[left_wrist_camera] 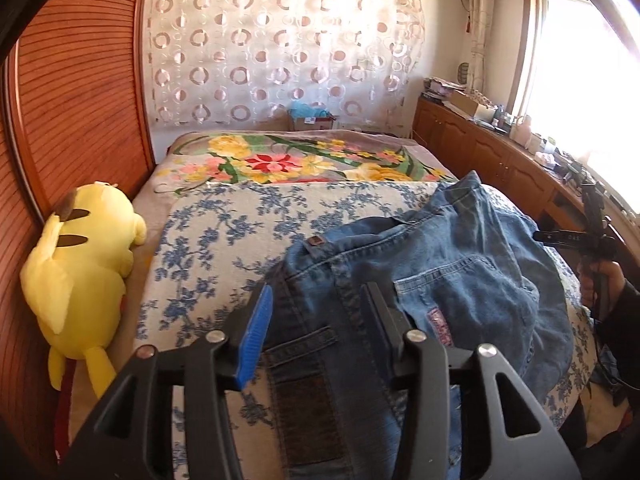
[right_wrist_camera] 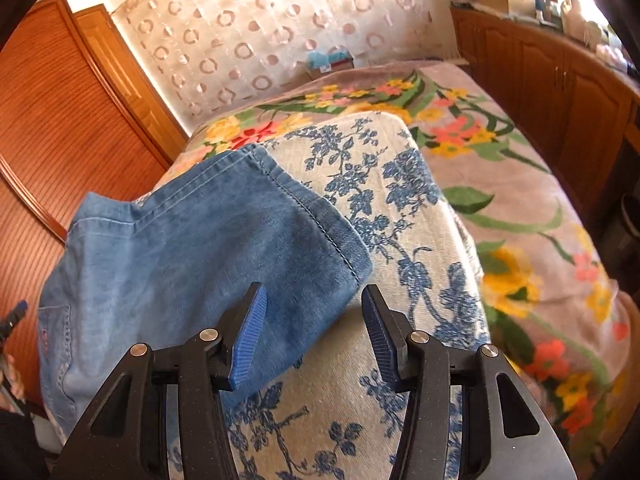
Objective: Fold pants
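Blue jeans (left_wrist_camera: 420, 264) lie bunched and partly folded on the bed, waistband and back pocket toward me. My left gripper (left_wrist_camera: 316, 304) hovers over the waistband with its jaws apart; denim shows between the blue pads (left_wrist_camera: 254, 332) without being pinched. At the far right, a hand holds the right gripper (left_wrist_camera: 592, 232) beside the jeans. In the right wrist view, a jeans leg (right_wrist_camera: 192, 248) with its stitched hem lies on the blue-flowered cover. The right gripper (right_wrist_camera: 312, 296) is open at the hem's near corner, the left pad (right_wrist_camera: 248, 340) over the denim, nothing gripped.
The bed carries a blue-flowered blanket (left_wrist_camera: 224, 232) over a bright floral cover (right_wrist_camera: 520, 208). A yellow plush toy (left_wrist_camera: 80, 268) lies along the bed's left edge against the wooden wardrobe (left_wrist_camera: 80, 92). Wooden cabinets (left_wrist_camera: 500, 160) with clutter run along the right under the window.
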A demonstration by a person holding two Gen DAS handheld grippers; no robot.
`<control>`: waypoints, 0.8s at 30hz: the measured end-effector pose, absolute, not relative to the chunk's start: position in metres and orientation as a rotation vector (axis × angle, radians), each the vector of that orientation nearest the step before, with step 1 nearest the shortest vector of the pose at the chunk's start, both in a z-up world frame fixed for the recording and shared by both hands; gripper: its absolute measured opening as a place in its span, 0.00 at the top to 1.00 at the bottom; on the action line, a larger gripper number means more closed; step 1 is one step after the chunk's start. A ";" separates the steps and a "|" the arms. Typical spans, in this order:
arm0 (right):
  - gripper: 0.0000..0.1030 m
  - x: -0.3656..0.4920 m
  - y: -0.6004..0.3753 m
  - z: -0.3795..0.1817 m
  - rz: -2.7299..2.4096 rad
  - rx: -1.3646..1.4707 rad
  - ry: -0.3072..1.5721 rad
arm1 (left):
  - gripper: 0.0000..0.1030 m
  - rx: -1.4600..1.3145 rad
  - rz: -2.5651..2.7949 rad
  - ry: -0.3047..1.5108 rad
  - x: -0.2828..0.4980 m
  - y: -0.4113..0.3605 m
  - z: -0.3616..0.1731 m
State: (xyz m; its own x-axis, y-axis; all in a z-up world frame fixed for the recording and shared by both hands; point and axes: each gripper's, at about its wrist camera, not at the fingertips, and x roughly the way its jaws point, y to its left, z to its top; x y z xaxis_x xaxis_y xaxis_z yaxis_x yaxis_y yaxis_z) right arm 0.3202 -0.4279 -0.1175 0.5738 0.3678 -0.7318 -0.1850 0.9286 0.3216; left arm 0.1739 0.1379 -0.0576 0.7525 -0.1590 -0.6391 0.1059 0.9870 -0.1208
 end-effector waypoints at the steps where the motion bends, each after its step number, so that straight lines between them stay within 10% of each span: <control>1: 0.51 0.322 -0.427 -0.117 0.328 0.227 0.903 | 0.50 -0.082 -0.151 0.705 0.175 0.136 -0.058; 8: 0.95 0.321 -0.426 -0.101 0.342 0.234 0.839 | 0.38 -0.071 -0.177 0.693 0.178 0.117 -0.060; 24: 1.00 0.278 -0.363 0.005 0.467 0.191 0.564 | 0.38 -0.055 -0.185 0.659 0.160 0.104 -0.042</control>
State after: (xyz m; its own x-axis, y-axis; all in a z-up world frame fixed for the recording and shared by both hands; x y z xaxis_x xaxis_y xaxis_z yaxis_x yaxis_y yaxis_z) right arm 0.2783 -0.3633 0.0054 0.7448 0.4746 -0.4691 -0.3722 0.8789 0.2982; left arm 0.1603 0.1044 -0.0418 0.7748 -0.1882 -0.6035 0.1535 0.9821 -0.1092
